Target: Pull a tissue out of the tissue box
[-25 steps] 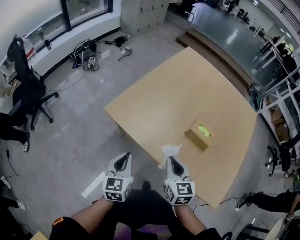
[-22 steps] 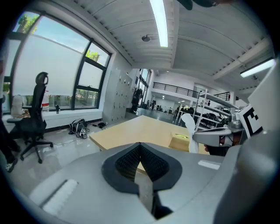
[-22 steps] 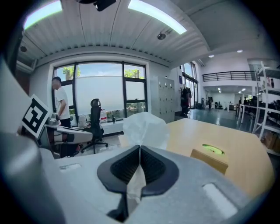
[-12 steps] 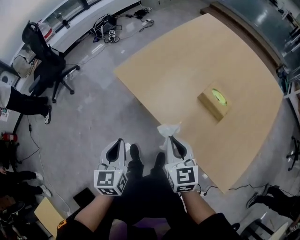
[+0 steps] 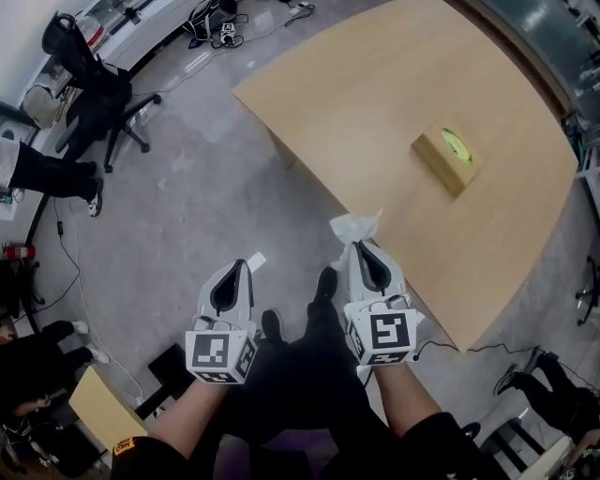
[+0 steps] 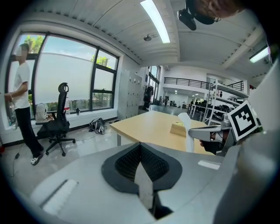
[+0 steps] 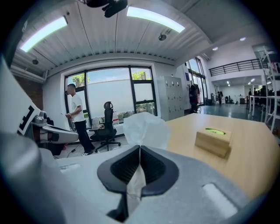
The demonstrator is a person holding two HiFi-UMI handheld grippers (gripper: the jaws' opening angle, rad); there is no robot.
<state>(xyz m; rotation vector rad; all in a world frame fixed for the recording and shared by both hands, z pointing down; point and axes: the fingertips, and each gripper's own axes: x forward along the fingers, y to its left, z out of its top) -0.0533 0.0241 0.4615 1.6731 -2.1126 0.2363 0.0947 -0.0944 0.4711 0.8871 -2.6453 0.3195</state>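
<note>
The tan tissue box (image 5: 446, 159) with a green oval opening stands on the wooden table (image 5: 394, 94), away from both grippers. My right gripper (image 5: 360, 247) is shut on a white tissue (image 5: 354, 227), which bunches up beyond its tips just off the table's near edge. In the right gripper view the tissue (image 7: 144, 129) puffs above the closed jaws, and the box (image 7: 213, 139) sits further off at the right. My left gripper (image 5: 240, 272) hangs over the floor, jaws together, with nothing showing past its tips. From the left gripper view the tissue (image 6: 188, 135) is at the right.
A black office chair (image 5: 89, 84) stands on the grey floor at the upper left, with a person's legs (image 5: 42, 173) beside it. Bags and cables (image 5: 220, 23) lie near the window wall. A small white strip (image 5: 255, 260) lies on the floor by the left gripper.
Both grippers have drawn back from the table, the right one carrying the tissue off its edge. The tissue box now lies farther from them.
</note>
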